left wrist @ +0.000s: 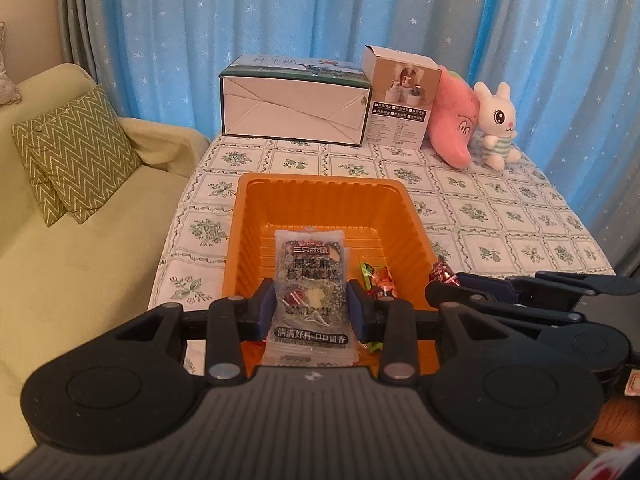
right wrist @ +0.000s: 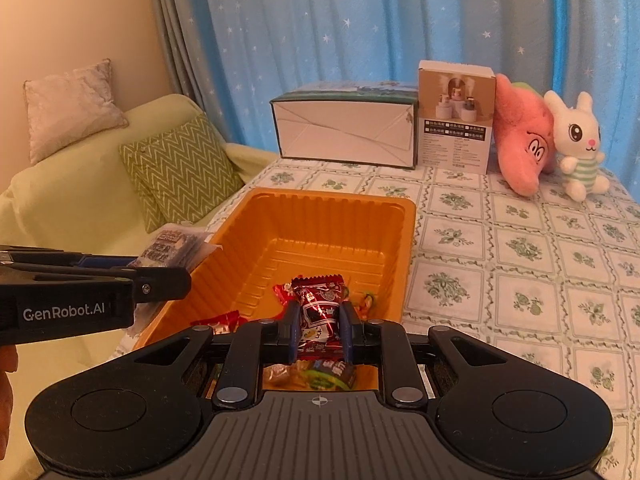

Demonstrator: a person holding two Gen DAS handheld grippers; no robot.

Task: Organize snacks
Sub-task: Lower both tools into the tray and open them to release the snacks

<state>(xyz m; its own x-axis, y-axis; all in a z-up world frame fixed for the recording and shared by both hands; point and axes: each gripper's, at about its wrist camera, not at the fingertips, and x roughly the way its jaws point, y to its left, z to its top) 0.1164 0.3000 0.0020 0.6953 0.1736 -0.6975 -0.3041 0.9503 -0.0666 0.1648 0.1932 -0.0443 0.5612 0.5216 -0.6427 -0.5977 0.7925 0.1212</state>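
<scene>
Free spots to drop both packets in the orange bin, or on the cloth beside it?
Orange bin: far half of the floor is bare up to the back wall; near end is crowded with candies. Tablecloth right of the bin is bare up to the plush toys.

Home living room, green sofa [left wrist: 80, 216] with cushions, blue star curtains [left wrist: 320, 20], plush toys [left wrist: 496, 124]

Two wrist fisheyes, both angled down

Each sits close behind its own tongs, facing the curtain. Shared: orange tray [left wrist: 320, 200] ahead of tongs, table [left wrist: 500, 208], boxes, plush toys. Left tongs [right wrist: 160, 276] show left of right tongs [right wrist: 320, 332].
</scene>
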